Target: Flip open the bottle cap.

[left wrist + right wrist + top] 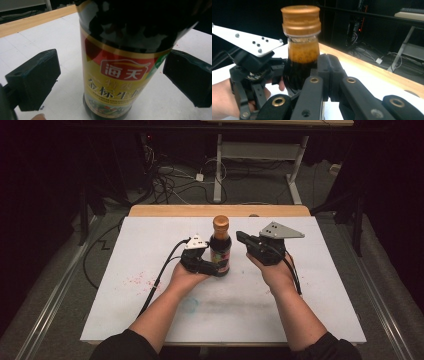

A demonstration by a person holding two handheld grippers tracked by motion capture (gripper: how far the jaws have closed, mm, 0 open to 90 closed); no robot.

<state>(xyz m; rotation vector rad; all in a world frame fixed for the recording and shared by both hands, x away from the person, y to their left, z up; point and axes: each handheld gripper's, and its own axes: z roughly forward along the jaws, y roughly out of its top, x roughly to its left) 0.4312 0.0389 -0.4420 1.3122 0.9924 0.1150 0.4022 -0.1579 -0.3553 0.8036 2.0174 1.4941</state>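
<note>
A dark soy sauce bottle point(220, 249) with an orange cap point(301, 20) and a red and yellow label point(120, 75) stands upright in the middle of the white table point(150, 240). My left gripper point(212, 268) is open around the bottle's lower body. Its two black pads point(35, 80) stand apart on either side of the label, with gaps to the glass. My right gripper point(241, 238) hovers just right of the bottle's neck. Its jaws are pressed together point(329, 67) with nothing between them, and the bottle is behind them. The left gripper's grey plate point(249, 42) shows beyond the bottle.
A wooden strip point(220, 210) runs along the table's far edge. Behind it, cables point(170, 180) lie on the floor beside white desk legs point(218, 170). Faint red specks point(135, 280) and a bluish ring stain point(189, 305) mark the near table surface.
</note>
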